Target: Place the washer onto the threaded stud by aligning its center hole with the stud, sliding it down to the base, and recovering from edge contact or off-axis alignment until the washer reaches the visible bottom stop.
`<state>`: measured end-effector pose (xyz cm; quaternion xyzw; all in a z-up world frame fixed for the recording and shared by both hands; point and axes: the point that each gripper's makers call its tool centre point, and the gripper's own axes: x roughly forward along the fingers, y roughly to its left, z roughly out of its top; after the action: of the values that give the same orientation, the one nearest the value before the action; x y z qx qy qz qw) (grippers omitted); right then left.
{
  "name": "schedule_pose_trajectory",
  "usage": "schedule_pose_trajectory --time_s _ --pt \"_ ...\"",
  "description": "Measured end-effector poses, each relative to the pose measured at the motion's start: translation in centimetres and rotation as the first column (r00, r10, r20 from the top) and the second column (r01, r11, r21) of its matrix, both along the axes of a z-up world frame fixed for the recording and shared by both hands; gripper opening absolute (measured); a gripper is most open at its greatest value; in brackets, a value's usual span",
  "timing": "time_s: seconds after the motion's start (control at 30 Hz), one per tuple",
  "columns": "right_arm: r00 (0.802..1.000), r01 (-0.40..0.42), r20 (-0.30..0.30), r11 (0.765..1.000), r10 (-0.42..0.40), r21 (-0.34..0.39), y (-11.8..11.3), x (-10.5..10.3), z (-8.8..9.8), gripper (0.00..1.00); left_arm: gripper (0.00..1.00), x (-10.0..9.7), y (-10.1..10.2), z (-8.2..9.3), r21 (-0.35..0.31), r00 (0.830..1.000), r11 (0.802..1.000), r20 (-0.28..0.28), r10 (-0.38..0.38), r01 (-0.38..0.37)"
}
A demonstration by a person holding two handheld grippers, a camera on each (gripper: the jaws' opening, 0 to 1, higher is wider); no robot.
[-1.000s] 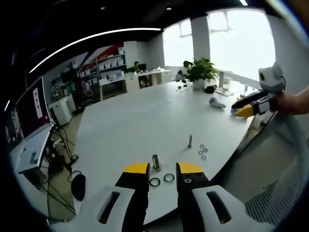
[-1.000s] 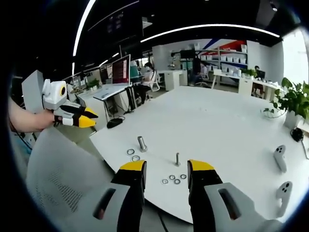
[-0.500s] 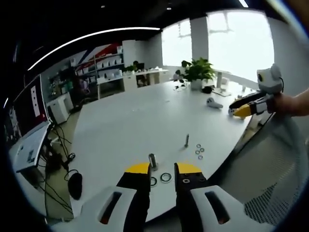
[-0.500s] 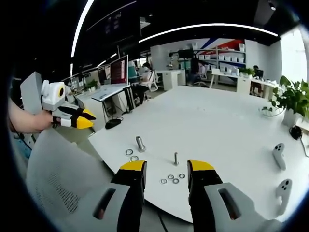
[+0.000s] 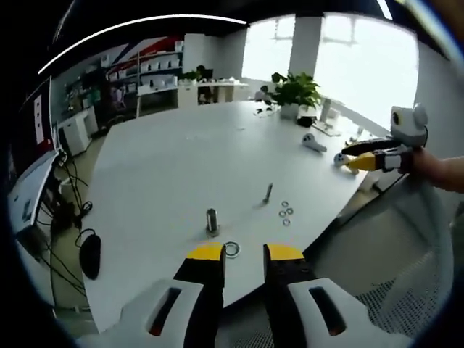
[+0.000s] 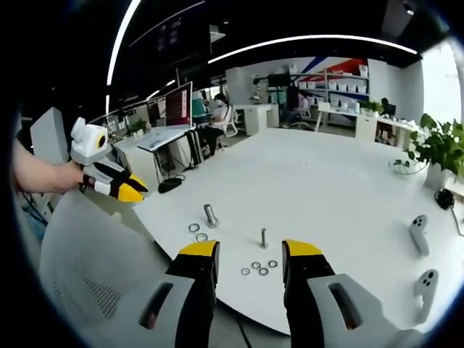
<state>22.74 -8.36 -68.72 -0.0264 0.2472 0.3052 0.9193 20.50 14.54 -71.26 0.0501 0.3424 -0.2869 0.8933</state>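
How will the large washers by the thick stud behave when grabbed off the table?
The large washers lie flat on the smooth white table, so they will probably skid before lifting. They look thin, metal and rigid. Tipped on edge, they could roll.

I am holding the right tongs [image 6: 249, 255] apart and empty over the near edge of the white bench [image 6: 326, 181]. Just beyond the tips, the thin threaded stud [image 6: 264, 238] is standing upright, with three small washers [image 6: 258, 268] lying just beside it on the near side. To the left a thicker bolt [image 6: 211, 215] is standing with two larger washers [image 6: 197, 232] by it. The left tongs [image 6: 125, 188] are hovering off the bench's left edge, above a mesh chair back [image 6: 87, 254]. Two white controllers [image 6: 420, 254] are lying far right.
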Motion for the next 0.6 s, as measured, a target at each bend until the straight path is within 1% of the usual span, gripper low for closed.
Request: schedule_pose_trajectory --time_s 0.07,0.1,0.13,0.17,0.2,0.23,0.27,0.33,0.5,0.6 --pt "1.0 0.002 0.001 1.0 -0.002 0.003 0.0 0.0 0.0 0.37 0.19 0.0 0.0 -0.5 0.008 1.0 1.0 -0.027 -0.008 0.008" --pt "1.0 0.003 0.002 1.0 -0.003 0.002 -0.1 0.0 0.0 0.37 0.19 -0.1 0.0 -0.9 0.018 0.998 1.0 -0.051 -0.021 0.022" --pt "1.0 0.005 0.0 1.0 -0.005 0.001 -0.1 0.0 0.0 0.37 0.19 -0.3 -0.3 -1.2 0.01 0.996 0.999 -0.077 -0.041 0.042" --pt "1.0 0.005 -0.001 1.0 -0.005 0.001 -0.1 0.0 0.0 0.37 0.18 -0.9 -1.0 -1.8 -0.035 0.987 0.998 -0.151 -0.062 0.057" --pt "1.0 0.005 -0.002 1.0 -0.005 0.002 -0.1 0.0 0.0 0.37 0.18 -0.8 -0.9 -2.1 -0.04 0.982 0.998 -0.18 -0.055 0.048" --pt "1.0 0.005 -0.001 1.0 -0.005 0.002 -0.1 0.1 0.0 0.37 0.18 -0.2 -0.9 -2.2 -0.03 0.986 0.998 -0.159 -0.057 0.053" --pt "1.0 0.004 -0.001 1.0 -0.004 0.001 -0.1 0.1 0.0 0.37 0.18 0.1 -1.0 -2.5 -0.017 0.985 0.998 -0.159 -0.067 0.065" --pt "1.0 0.005 0.0 1.0 -0.005 0.002 -0.1 0.1 0.0 0.37 0.18 0.4 -1.3 -3.2 0.012 0.981 0.996 -0.175 -0.084 0.087" --pt "1.0 0.01 -0.003 1.0 -0.01 0.007 -0.2 0.2 0.0 0.37 0.17 1.4 -1.5 -5.0 0.022 0.975 0.996 -0.206 -0.08 0.086" --pt "1.0 0.013 0.001 1.0 -0.013 0.007 -0.3 0.2 0.1 0.37 0.17 1.9 -1.3 -6.0 0.037 0.972 0.996 -0.224 -0.072 0.082"
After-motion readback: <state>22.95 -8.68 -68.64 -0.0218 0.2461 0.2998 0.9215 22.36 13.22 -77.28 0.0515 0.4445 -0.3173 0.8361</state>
